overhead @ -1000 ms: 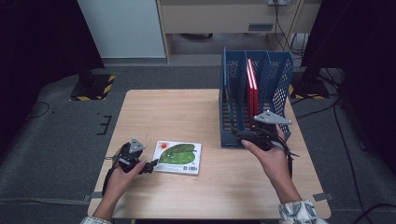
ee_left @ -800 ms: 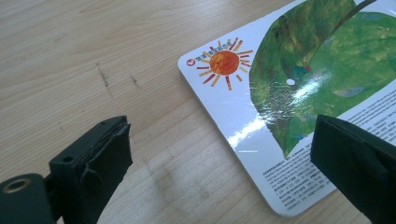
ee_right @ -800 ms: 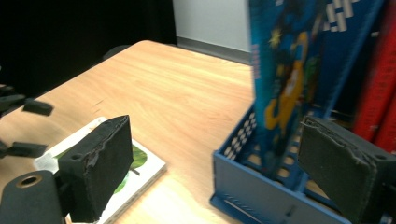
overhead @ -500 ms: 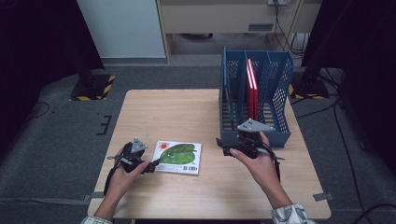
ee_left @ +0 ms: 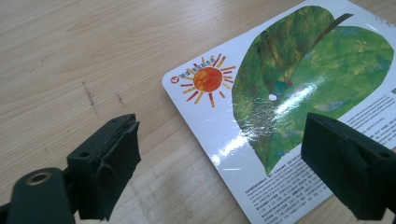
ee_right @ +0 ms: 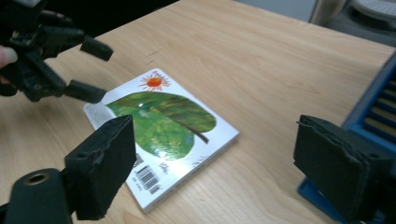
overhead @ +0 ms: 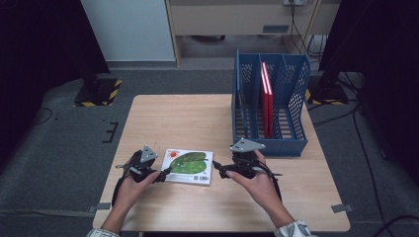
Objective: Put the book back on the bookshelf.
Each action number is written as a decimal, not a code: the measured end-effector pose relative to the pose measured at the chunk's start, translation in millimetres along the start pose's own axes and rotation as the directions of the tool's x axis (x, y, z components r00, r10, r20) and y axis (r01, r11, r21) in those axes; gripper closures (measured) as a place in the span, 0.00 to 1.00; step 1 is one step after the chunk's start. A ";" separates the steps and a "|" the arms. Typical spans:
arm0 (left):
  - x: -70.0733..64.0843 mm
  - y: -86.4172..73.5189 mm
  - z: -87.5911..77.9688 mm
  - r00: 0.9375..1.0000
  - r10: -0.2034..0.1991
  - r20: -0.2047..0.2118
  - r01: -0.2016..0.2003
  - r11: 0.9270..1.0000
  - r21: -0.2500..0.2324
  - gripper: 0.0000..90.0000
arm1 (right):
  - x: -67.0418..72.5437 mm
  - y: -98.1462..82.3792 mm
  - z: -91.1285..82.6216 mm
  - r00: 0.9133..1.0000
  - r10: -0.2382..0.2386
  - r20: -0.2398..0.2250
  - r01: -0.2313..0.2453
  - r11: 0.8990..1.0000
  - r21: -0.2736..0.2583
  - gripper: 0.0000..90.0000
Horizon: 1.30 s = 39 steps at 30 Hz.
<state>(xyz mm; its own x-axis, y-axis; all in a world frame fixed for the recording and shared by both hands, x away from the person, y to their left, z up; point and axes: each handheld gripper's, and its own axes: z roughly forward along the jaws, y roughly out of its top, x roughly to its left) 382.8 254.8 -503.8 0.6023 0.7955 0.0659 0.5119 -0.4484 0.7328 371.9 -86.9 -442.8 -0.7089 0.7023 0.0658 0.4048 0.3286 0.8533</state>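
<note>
1. The picture book (overhead: 190, 166) with the green leaf and orange sun on its cover lies flat on the wooden table (overhead: 178, 118), near the near edge and a little left of the middle
2. The left gripper (overhead: 165, 174) sits at the book's left edge; in the left gripper view its jaws are spread, one over bare wood and one over the cover's near corner, neither pad pressing the book (ee_left: 299, 93). They have just been closing a little, with the book's edge between them but not gripped
3. The right gripper (overhead: 217, 170) is just beside the book's right edge, jaws released and holding nothing; they have just been closing slightly. In the right gripper view the book (ee_right: 161, 130) lies between and beyond the jaws, untouched
4. The blue file rack (overhead: 269, 103) stands at the far right of the table with a red book (overhead: 267, 98) upright in a middle slot; its near rim is close behind the right gripper
5. Bare wood stretches far and left of the book, and a strip is open along the near edge
6. Since a second ago the right gripper has come down and leftward from the front of the rack to the book's right edge; the left gripper, book and rack have stayed put
</note>
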 end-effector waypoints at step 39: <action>-5.2 -8.4 24.9 0.979 -0.137 0.154 0.126 0.989 0.077 0.11 | 29.0 -63.2 74.9 0.990 0.054 -0.132 -0.025 0.977 0.213 0.13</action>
<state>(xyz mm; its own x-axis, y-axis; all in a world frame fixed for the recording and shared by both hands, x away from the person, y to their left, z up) 390.6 244.3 -527.2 0.6137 0.7770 -0.1397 0.6295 -0.3748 0.6806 369.0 -40.0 -533.5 -0.7563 0.6291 0.1797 0.5357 0.4378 0.7220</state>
